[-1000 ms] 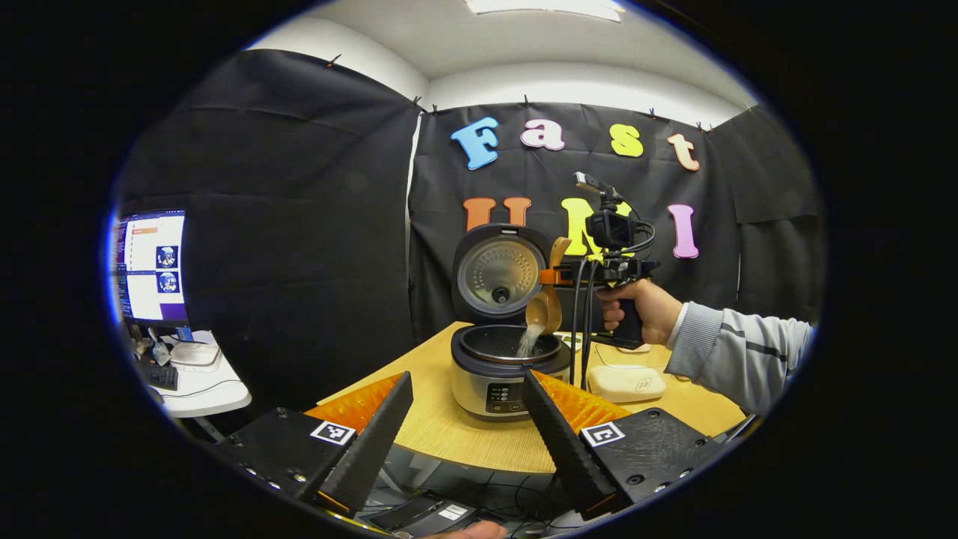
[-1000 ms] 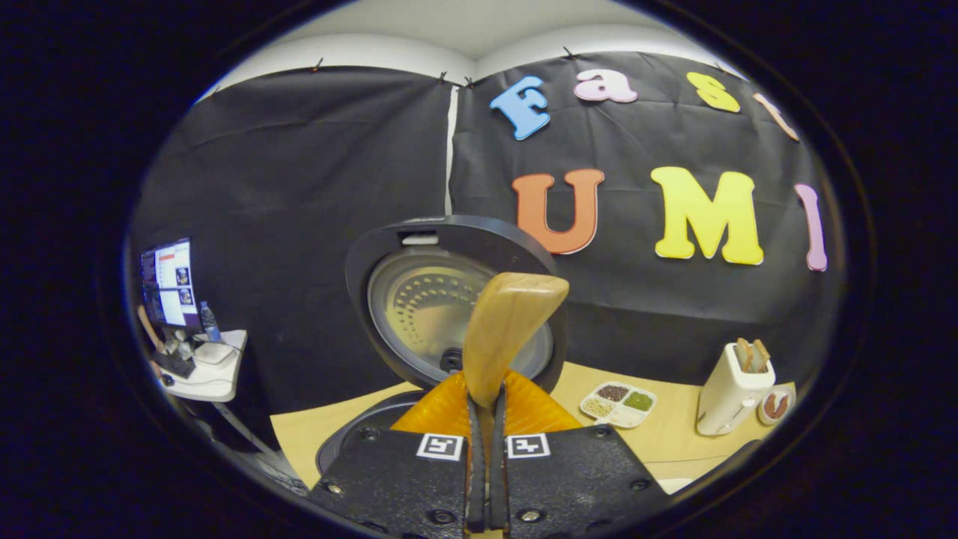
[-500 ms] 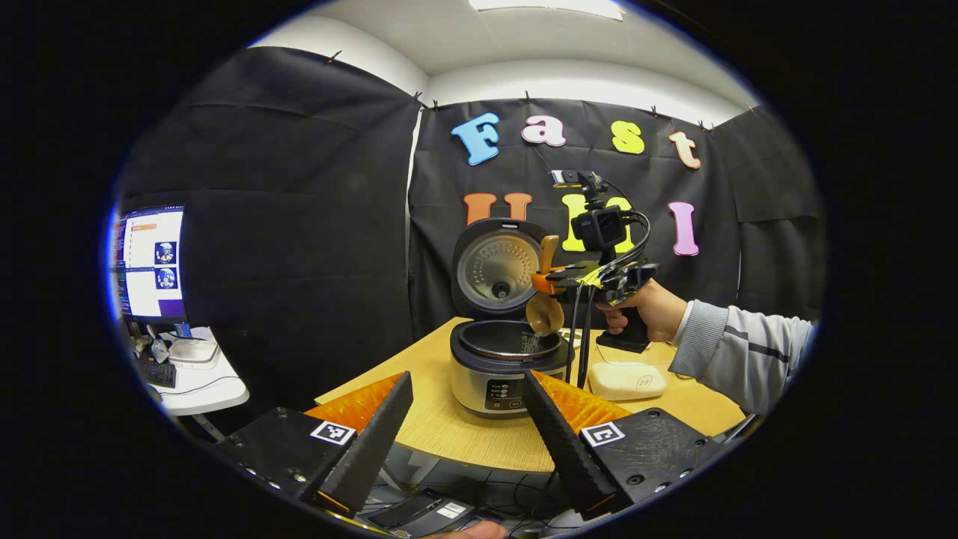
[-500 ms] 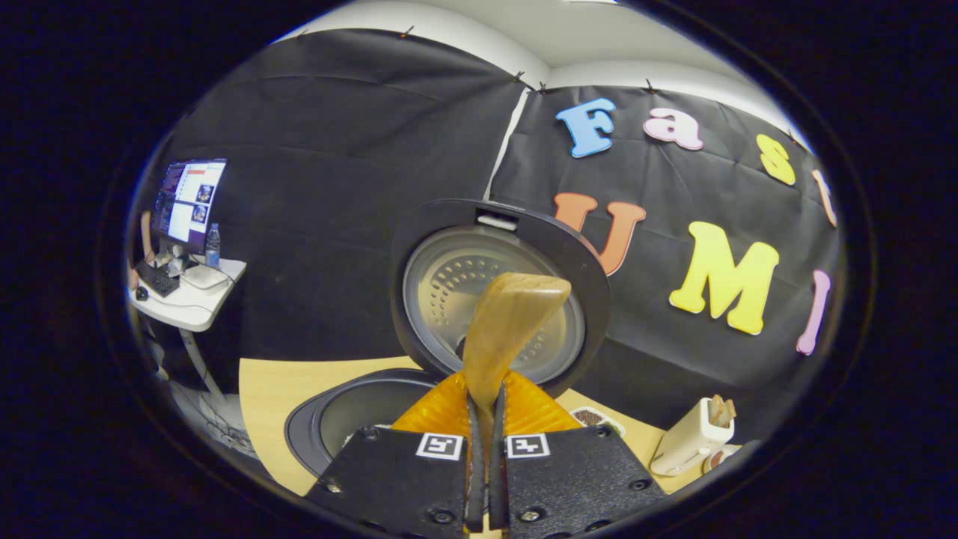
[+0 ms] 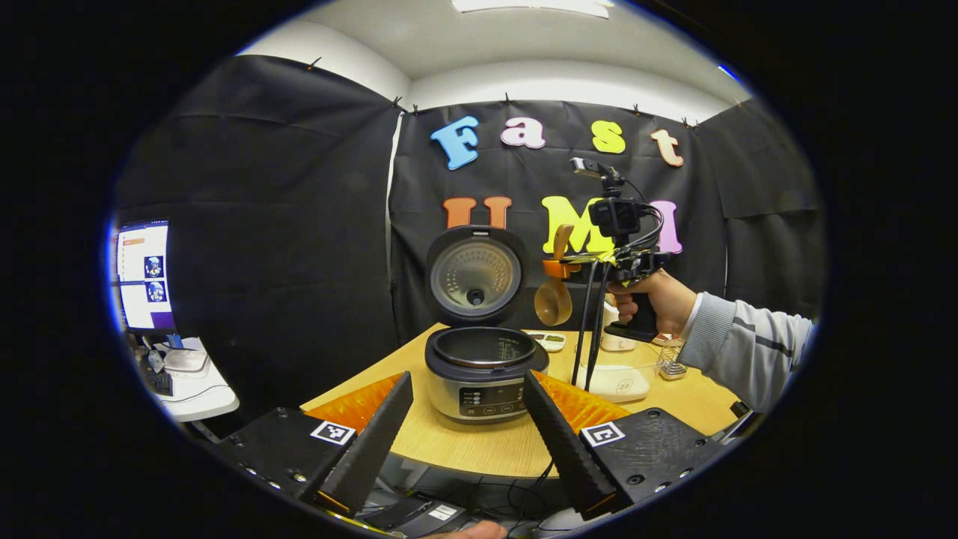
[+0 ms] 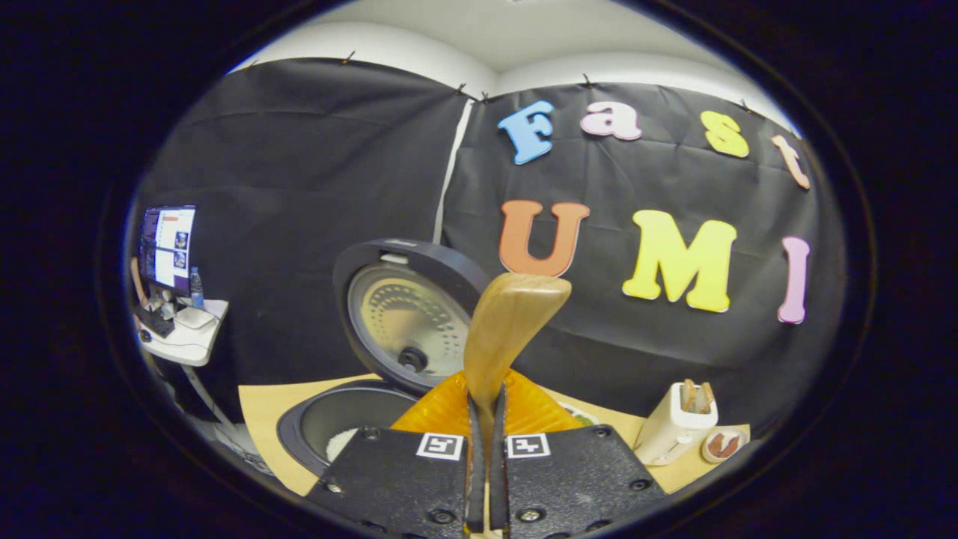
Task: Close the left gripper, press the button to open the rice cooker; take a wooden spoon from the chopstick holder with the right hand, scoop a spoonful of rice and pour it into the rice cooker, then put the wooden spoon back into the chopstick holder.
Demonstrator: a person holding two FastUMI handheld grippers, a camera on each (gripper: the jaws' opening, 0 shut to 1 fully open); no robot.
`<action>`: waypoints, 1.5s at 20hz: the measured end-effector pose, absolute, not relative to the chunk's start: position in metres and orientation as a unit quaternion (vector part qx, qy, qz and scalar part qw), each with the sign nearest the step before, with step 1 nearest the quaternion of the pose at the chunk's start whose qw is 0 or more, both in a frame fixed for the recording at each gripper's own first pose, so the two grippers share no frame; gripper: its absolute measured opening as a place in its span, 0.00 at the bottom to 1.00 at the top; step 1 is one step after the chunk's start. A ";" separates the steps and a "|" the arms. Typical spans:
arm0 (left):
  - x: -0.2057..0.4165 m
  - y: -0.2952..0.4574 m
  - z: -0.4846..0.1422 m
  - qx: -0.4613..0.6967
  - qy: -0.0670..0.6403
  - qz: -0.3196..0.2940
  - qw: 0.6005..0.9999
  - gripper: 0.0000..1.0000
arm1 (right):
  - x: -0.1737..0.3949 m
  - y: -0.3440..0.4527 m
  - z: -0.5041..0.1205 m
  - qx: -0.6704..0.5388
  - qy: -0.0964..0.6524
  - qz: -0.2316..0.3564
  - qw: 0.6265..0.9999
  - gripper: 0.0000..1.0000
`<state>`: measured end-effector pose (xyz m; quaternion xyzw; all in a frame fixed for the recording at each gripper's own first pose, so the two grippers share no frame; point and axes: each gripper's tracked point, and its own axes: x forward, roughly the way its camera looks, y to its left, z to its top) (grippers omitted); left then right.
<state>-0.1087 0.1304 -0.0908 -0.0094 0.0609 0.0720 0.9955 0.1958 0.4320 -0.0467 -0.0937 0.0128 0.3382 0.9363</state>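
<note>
cooker (image 5: 485, 378): stands on the table (image 5: 464, 445), left of centre in the left gripper view; its lid (image 5: 473, 274) is up, so the button step looks done.
pot (image 6: 340, 419): in the right gripper view a white patch of rice (image 6: 343, 443) lies at its bottom, so the pour looks done.
left hand-held gripper (image 5: 465, 434): low and near in its own view, fingers spread wide apart, nothing between them; it hangs short of the table edge, well apart from the cooker.
spoon (image 5: 554, 298): in the air just right of the raised lid, above and to the right of the pot, bowl hanging down; no rice can be seen on it, though it is small here. in the right gripper view its handle (image 6: 507, 329) rises straight up from between the fingers.
right hand-held gripper (image 5: 563, 266): clamped on the spoon handle, both fingers pressing it; in its own view (image 6: 485, 457) the fingers stand nearly together with the wood between them.
hand (image 5: 653, 299): holds the right hand-held gripper's grip, to the right of the cooker.
holder (image 6: 675, 425): white, on the table at far right of the right gripper view, two wooden tips sticking out of its top; well apart from the spoon.
left to do: carry the spoon over to the holder and drop it in; as i judge it, that is the only step remaining.
</note>
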 end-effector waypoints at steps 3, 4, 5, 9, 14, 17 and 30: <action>-0.104 0.117 -0.090 -0.012 0.058 0.062 0.996 0.94 | 0.211 0.381 -0.042 -0.072 0.017 0.309 0.948 0.04; -0.102 0.112 -0.090 -0.012 0.058 0.059 0.996 0.94 | 0.215 0.364 -0.039 -0.064 0.017 0.299 0.952 0.08; -0.100 0.108 -0.090 -0.013 0.058 0.056 0.997 0.94 | 0.219 0.345 -0.036 -0.058 0.016 0.289 0.955 0.08; -0.090 0.093 -0.094 -0.012 0.062 0.045 0.997 0.94 | 0.238 0.272 -0.026 -0.054 0.003 0.240 0.969 0.08; -0.077 0.078 -0.098 -0.013 0.067 0.035 0.997 0.94 | 0.247 0.189 -0.033 -0.039 0.015 0.185 0.982 0.08; -0.071 0.070 -0.097 -0.011 0.067 0.031 0.997 0.94 | 0.252 0.146 -0.049 -0.030 0.031 0.146 0.988 0.08; -0.054 0.053 -0.099 -0.004 0.071 0.027 0.997 0.94 | 0.276 0.074 -0.152 0.023 0.092 0.091 0.991 0.09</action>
